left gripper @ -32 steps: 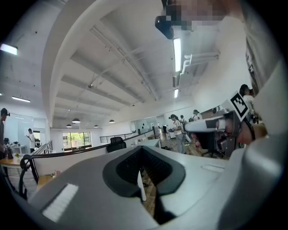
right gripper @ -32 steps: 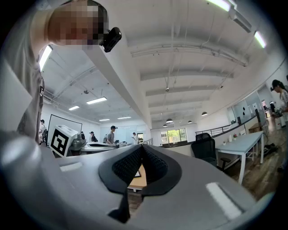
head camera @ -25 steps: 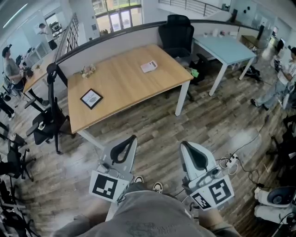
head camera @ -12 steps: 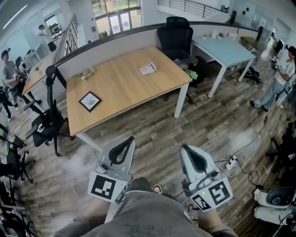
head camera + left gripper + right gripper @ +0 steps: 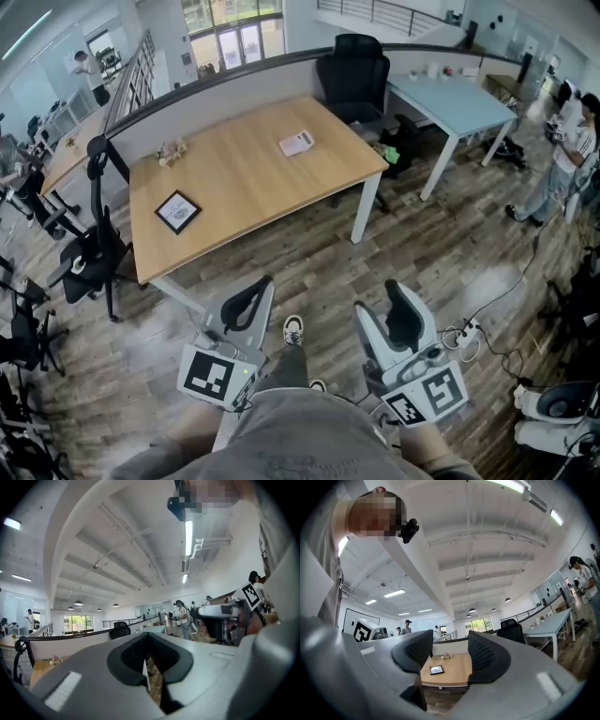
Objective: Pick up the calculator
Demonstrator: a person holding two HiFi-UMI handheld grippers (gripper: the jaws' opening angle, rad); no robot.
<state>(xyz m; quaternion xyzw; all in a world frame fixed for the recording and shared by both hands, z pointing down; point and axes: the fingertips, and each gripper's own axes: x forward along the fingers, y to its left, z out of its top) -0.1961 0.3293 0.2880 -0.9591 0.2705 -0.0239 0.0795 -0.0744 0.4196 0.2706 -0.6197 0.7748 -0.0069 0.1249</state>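
The calculator (image 5: 297, 142), a small pale flat slab, lies near the far right side of the wooden table (image 5: 244, 178), well ahead of both grippers. My left gripper (image 5: 247, 304) (image 5: 147, 656) is held low over the floor with its pads pressed together and nothing in them. At the lower right my right gripper (image 5: 386, 315) (image 5: 450, 651) has its jaws opening, wide apart, with nothing between them. Between its jaws the right gripper view shows the table (image 5: 454, 669), far off. The calculator does not show in either gripper view.
A black-framed picture (image 5: 177, 211) (image 5: 437, 669) and a small bunch of flowers (image 5: 171, 150) lie on the table. A black office chair (image 5: 355, 67) stands behind it, another chair (image 5: 92, 251) at its left, a pale blue table (image 5: 457, 99) to the right. Cables and a power strip (image 5: 466, 329) lie on the floor.
The right gripper's jaws have gone from shut to wide open. A shoe has stepped forward between the grippers, and both grippers have drifted a little toward the table.
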